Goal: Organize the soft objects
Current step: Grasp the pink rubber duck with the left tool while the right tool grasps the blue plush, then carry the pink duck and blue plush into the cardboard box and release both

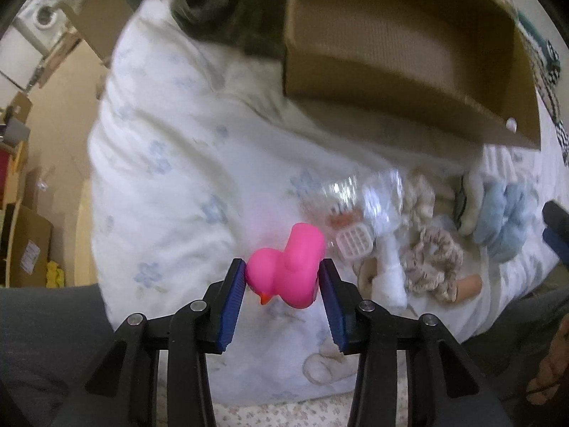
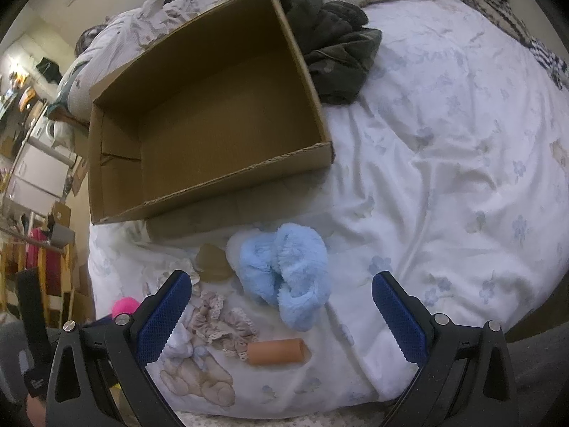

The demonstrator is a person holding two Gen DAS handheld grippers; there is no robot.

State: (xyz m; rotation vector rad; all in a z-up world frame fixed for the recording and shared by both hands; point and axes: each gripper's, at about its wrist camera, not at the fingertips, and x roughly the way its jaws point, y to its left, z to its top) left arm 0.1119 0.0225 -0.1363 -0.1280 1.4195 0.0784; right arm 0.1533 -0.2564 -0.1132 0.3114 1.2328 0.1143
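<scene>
My left gripper point(image 1: 282, 277) is shut on a pink rubber duck point(image 1: 288, 274) and holds it above the white floral duvet point(image 1: 170, 163). The duck also shows in the right wrist view point(image 2: 125, 306) at the lower left. An empty cardboard box point(image 2: 213, 114) lies on the bed behind; it also shows in the left wrist view point(image 1: 409, 53). My right gripper point(image 2: 281, 306) is open and empty, just in front of a fluffy blue slipper point(image 2: 284, 277). A beige lace scrunchie point(image 2: 220, 323) and a peach tube point(image 2: 277, 352) lie between its fingers.
A dark green garment point(image 2: 334, 49) lies right of the box. In the left wrist view, a clear plastic wrapper point(image 1: 366, 199), a small white grid case point(image 1: 355, 245), beige scrunchies point(image 1: 434, 263) and the blue slipper point(image 1: 505, 220) lie in a cluster. Room furniture stands beyond the bed's left edge.
</scene>
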